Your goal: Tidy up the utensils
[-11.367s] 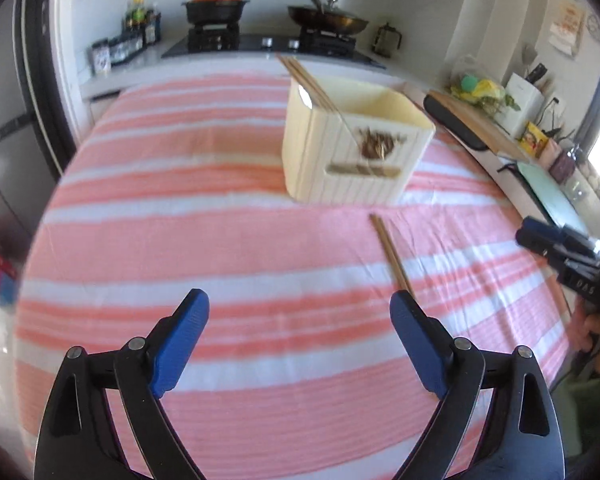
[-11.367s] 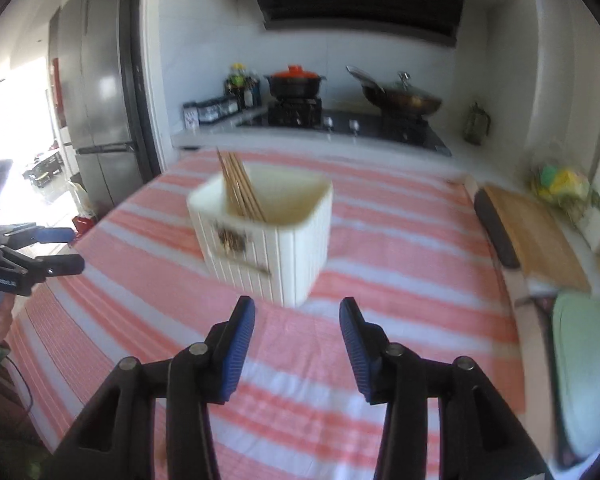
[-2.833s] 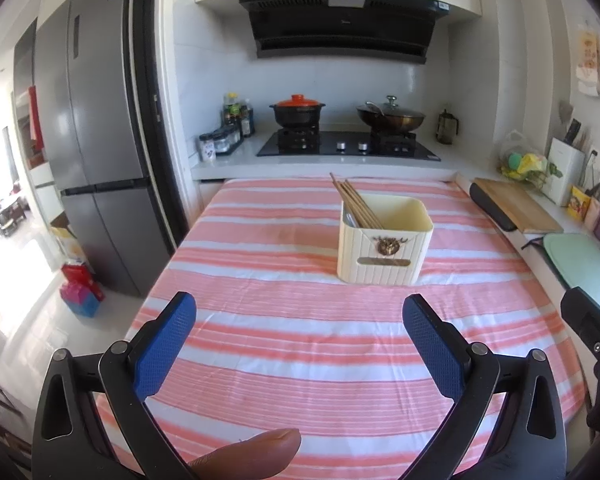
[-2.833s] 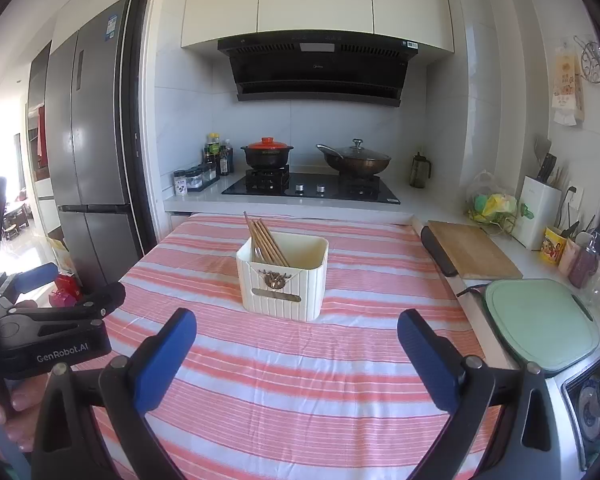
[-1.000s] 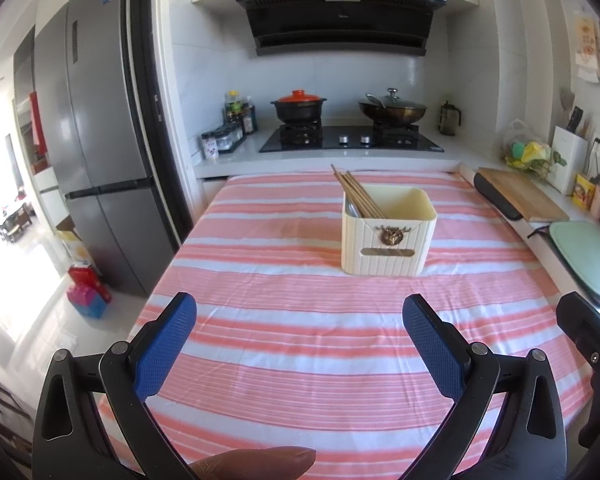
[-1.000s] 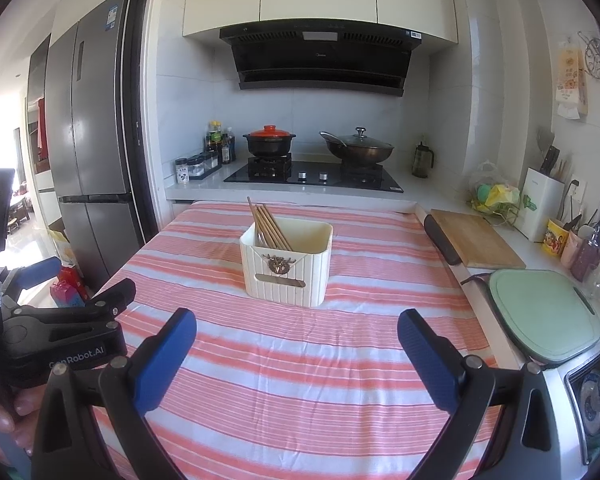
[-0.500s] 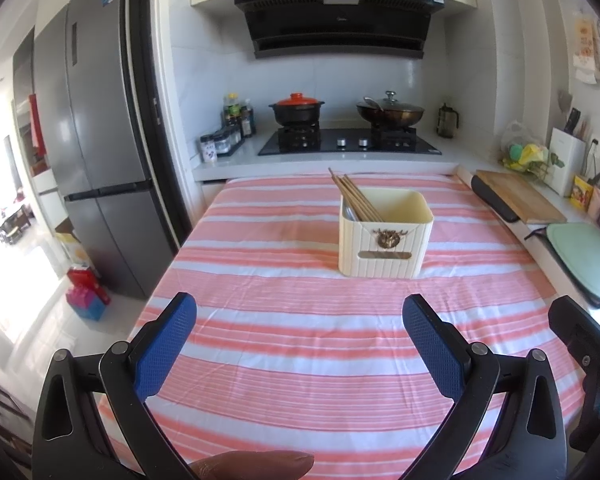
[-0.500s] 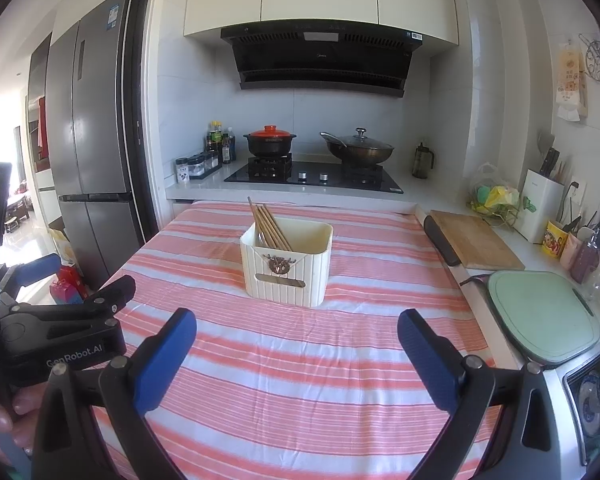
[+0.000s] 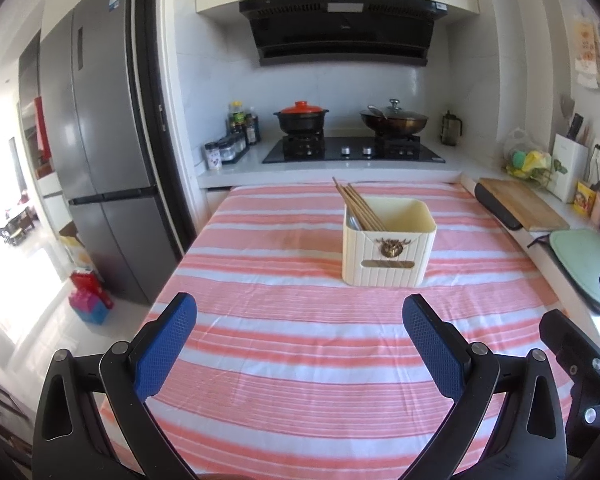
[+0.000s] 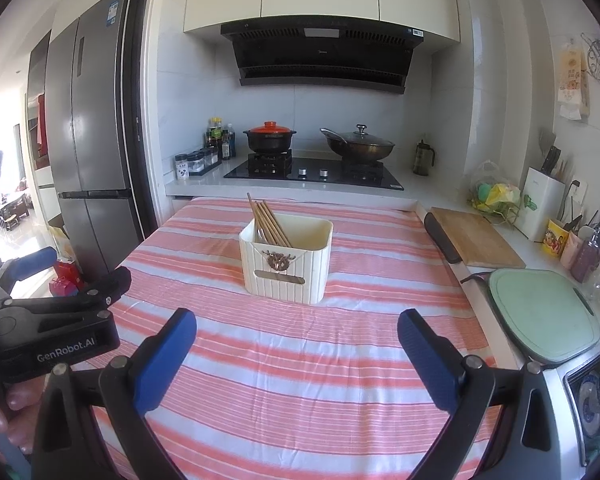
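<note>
Kitchen scene, hob and range hood at 12 o'clock, fridge at 9 o'clock, pink-and-white striped tablecloth [image 9: 284, 360] covering the work surface. Task looks finished or nearly so: the chopsticks [image 9: 358, 210] stand bundled in the cream utensil holder [image 9: 388, 252], and no loose utensils show anywhere on the cloth in either view. Holder sits upright mid-table, at about 1 o'clock from the left gripper [image 9: 300, 344] and 12 o'clock from the right gripper [image 10: 296, 348], well apart from both. It is a ribbed cream box with a brass emblem and label plate on the front; the chopsticks lean toward its back-left corner, tips poking above the rim. Something pale grey lies beside them inside, can't identify it. Both grippers wide apart, holding nothing, hovering over the near edge. Nothing obvious left to pick.
</note>
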Motion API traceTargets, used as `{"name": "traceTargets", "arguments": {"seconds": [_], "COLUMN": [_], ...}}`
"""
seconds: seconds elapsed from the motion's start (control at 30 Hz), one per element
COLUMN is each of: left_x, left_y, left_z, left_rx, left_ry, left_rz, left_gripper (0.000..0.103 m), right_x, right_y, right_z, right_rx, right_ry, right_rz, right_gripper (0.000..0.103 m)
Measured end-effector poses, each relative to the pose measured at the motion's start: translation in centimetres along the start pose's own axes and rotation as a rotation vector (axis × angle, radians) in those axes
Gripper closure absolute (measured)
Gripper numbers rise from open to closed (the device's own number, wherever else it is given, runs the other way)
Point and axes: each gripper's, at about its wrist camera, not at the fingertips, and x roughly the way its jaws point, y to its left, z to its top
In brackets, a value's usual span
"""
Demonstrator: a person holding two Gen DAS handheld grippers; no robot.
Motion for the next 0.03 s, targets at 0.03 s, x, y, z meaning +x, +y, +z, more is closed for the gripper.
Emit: {"name": "traceTargets", "arguments": {"seconds": [0.03], "left_x": [0.06], "left_y": [-0.06], "left_z": [0.06], "left_rx": [0.007], "left_ry": [0.000], "left_rz": [-0.001], "left_gripper": [0.000], "right_x": [0.13], "right_y": [-0.05], "right_z": [-0.04], "right_rx": [0.001], "right_ry": [0.003], "right_rz": [-0.001], "right_gripper": [0.001]}}
